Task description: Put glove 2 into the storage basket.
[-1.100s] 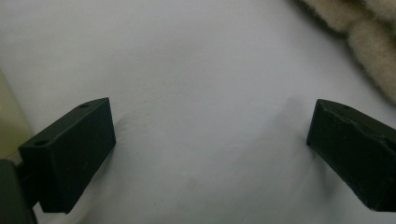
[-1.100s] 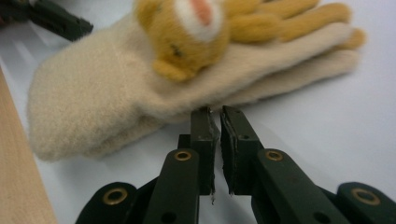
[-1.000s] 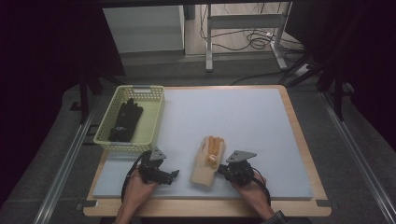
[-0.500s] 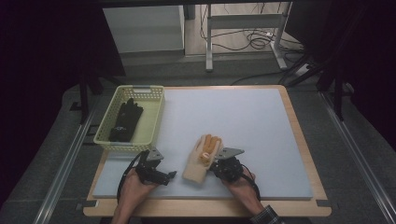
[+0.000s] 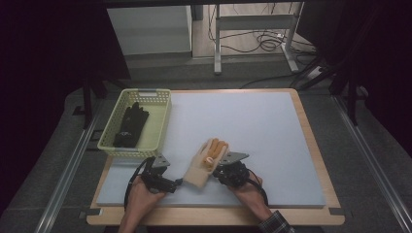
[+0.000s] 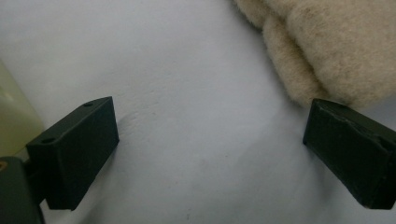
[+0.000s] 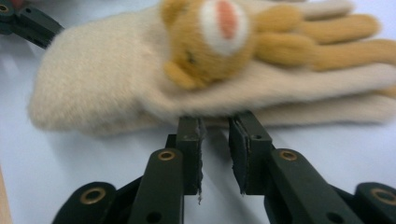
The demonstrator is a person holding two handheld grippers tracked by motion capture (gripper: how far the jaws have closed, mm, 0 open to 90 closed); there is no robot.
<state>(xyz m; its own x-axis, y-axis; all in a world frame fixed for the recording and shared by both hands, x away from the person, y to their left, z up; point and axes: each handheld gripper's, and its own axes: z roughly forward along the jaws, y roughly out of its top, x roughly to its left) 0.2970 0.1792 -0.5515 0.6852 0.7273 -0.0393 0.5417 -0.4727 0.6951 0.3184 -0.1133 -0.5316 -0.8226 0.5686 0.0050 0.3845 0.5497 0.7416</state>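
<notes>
— Fingers first: how do yours stand?

— Your right gripper [image 7: 215, 135] has its jaws parted by a narrow gap, just opened, with nothing between them; the tips meet the edge of the cream glove [image 7: 116, 79]. Your left gripper [image 6: 210, 140] gapes wide over the bare mat [image 6: 187, 70].

— Where's the glove?

— Lower centre of the high view, between your two grippers. Its cuff is cut off at the upper right of the left gripper view.

— And the basket [image 5: 158, 131]?

— Left of the high view, holding something dark [image 5: 130, 125] you can't make out clearly.
</notes>
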